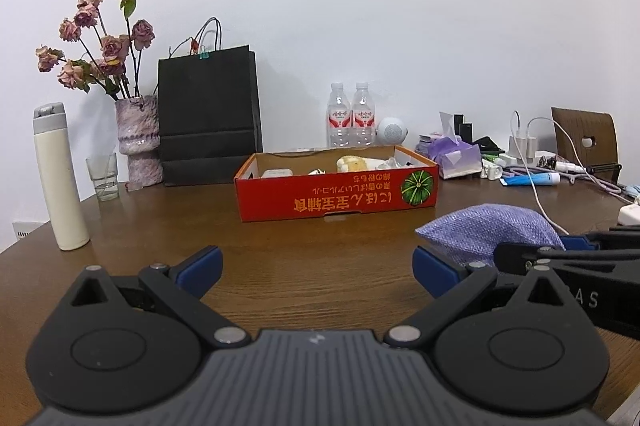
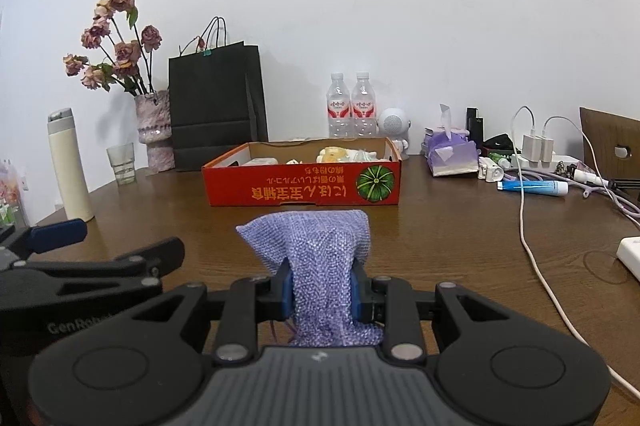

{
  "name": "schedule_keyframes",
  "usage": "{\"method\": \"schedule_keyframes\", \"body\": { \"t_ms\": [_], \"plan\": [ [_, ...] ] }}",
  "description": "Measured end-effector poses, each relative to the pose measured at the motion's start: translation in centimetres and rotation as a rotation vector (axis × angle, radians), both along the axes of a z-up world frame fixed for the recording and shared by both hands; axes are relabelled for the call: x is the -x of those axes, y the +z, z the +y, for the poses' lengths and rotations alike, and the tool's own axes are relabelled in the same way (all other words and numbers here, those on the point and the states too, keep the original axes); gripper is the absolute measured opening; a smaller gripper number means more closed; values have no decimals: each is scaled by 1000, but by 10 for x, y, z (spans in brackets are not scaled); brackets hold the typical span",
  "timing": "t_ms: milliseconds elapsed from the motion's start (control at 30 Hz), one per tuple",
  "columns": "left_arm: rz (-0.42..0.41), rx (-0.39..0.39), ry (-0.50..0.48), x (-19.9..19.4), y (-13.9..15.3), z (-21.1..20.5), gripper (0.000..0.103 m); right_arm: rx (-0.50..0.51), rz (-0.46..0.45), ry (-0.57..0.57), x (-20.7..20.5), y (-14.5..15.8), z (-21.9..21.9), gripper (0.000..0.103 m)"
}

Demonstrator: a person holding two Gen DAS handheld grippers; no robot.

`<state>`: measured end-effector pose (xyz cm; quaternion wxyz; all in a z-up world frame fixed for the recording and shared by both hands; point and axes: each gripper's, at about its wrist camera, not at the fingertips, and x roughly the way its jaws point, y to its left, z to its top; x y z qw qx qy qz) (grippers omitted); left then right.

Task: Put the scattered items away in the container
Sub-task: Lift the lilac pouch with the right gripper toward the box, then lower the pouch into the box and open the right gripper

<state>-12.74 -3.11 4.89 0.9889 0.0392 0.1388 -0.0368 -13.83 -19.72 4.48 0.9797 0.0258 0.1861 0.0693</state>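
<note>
While my right gripper clamps the purple pouch, several items already fill the red box ahead; my left gripper gapes empty.

Box mid-table — bag behind-left, bottles behind, pouch in front.

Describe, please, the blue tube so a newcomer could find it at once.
Start at the red box on the wooden table and look right, past the purple tissue pack. The blue tube lies flat among the white cables, the only blue thing there, with a white cap.
</note>
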Motion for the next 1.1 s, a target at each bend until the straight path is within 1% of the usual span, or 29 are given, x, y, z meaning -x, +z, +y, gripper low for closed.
{"method": "schedule_keyframes", "body": {
  "t_ms": [100,200,300,367,533,667,733,867,933,1000,1067,1100],
  "plan": [
    [7,8,10,-5,-1,1,103,8,-6,17,-3,0,2,25],
    [15,6,28,-17,4,3,103,18,-9,39,-13,6,3,25],
    [-11,11,49,-37,17,6,103,29,-17,63,-33,18,4,25],
    [-7,8,59,-54,25,7,103,27,-12,78,-51,26,4,25],
    [36,38,39,-108,39,13,103,13,-6,94,-104,42,4,26],
    [59,31,28,-159,47,12,103,-10,28,97,-158,50,1,26],
    [73,52,26,-186,51,14,103,-14,50,92,-187,54,0,26],
    [149,118,50,-246,58,22,103,-6,101,80,-249,59,2,26],
    [197,148,40,-279,60,29,103,-16,139,81,-281,61,4,26],
    [257,145,40,-310,59,33,103,-42,203,97,-315,61,7,26],
    [336,133,41,-342,58,36,103,-78,281,112,-348,60,10,26],
    [364,143,48,-355,57,38,103,-95,315,119,-364,60,12,26]
  ]
}}
